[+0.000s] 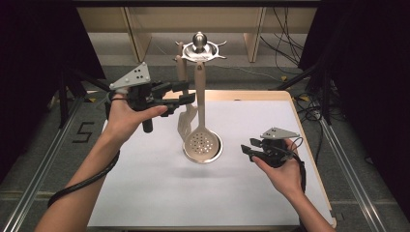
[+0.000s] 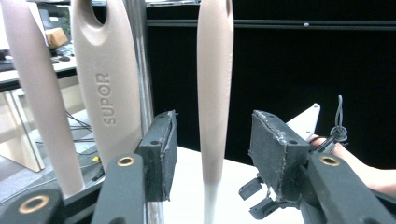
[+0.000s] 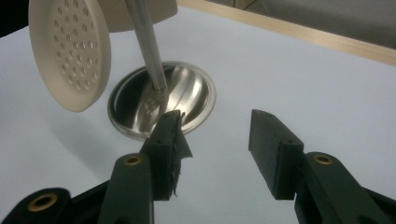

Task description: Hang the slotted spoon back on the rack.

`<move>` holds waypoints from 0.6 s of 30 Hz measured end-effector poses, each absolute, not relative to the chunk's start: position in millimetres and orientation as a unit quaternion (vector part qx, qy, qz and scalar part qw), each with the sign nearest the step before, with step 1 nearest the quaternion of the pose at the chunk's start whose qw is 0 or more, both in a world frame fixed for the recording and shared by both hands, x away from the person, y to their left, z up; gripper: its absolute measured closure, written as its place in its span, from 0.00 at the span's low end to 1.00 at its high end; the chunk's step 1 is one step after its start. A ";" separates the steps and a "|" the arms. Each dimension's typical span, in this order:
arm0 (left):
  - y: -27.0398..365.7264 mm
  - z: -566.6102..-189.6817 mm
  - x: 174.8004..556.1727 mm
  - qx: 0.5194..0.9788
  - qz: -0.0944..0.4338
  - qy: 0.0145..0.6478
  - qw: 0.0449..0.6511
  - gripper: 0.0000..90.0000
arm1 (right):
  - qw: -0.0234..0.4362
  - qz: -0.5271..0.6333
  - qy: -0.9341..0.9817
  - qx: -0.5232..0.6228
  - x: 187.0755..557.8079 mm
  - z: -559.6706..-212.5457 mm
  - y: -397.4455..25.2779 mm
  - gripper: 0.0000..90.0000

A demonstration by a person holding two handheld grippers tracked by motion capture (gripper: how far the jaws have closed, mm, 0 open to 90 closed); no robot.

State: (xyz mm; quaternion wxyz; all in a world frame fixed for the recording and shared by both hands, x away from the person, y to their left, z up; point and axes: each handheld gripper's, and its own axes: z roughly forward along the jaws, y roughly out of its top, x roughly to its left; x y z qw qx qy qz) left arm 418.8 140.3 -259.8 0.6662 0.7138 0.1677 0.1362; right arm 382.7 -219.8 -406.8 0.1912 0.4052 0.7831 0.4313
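Black foam-padded jaws of the left gripper stand apart on either side of the beige handle of the perforated skimmer spoon, with a clear gap between each pad and the handle in the left gripper view. From the high view, this skimmer hangs upright from the top ring of the steel utensil stand, its round holed bowl just above the stand's shiny round base at the middle of the counter. Beside the skimmer hangs a second beige utensil, a slotted turner, whose handle carries the raised word SUPOR in the left gripper view. The left gripper is held level at handle height, its jaws reaching toward the hanging handles.

On the white sheet that covers the wooden counter, the right gripper rests low, well apart from the stand's base and pointing toward it. Its jaws are apart with nothing between them.
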 end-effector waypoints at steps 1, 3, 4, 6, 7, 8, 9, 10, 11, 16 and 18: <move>141.8 -260.2 416.7 0.713 0.140 0.170 0.666 0.54 | 0.196 0.434 0.782 0.403 383.1 -407.4 -219.8 0.61; 144.5 -260.9 412.7 0.710 0.144 0.177 0.666 0.54 | 0.188 0.431 0.784 0.405 382.6 -406.2 -220.2 0.61; 145.6 -261.3 410.8 0.710 0.147 0.180 0.665 0.53 | 0.179 0.429 0.784 0.412 381.5 -405.4 -219.9 0.61; 147.9 -261.9 407.2 0.710 0.151 0.181 0.664 0.52 | 0.182 0.427 0.786 0.408 381.8 -405.4 -220.6 0.61; 149.2 -262.3 405.6 0.710 0.152 0.182 0.663 0.51 | 0.190 0.428 0.785 0.406 382.1 -405.3 -221.1 0.61; 150.5 -262.9 404.0 0.710 0.153 0.184 0.663 0.51 | 0.192 0.432 0.784 0.402 383.1 -406.3 -221.1 0.61; 152.2 -263.5 402.1 0.710 0.155 0.185 0.661 0.51 | 0.190 0.435 0.781 0.406 382.7 -406.0 -220.5 0.61; 153.1 -264.4 400.8 0.710 0.156 0.186 0.661 0.50 | 0.178 0.437 0.780 0.411 382.3 -405.9 -219.6 0.61; 154.3 -265.4 399.3 0.710 0.158 0.188 0.660 0.49 | 0.179 0.435 0.783 0.407 382.6 -405.9 -220.4 0.61; 162.1 -273.8 393.6 0.713 0.160 0.196 0.654 0.46 | 0.193 0.430 0.784 0.404 382.5 -404.5 -222.2 0.60; 165.7 -277.3 392.3 0.711 0.161 0.200 0.655 0.46 | 0.188 0.435 0.777 0.413 381.5 -404.3 -220.7 0.60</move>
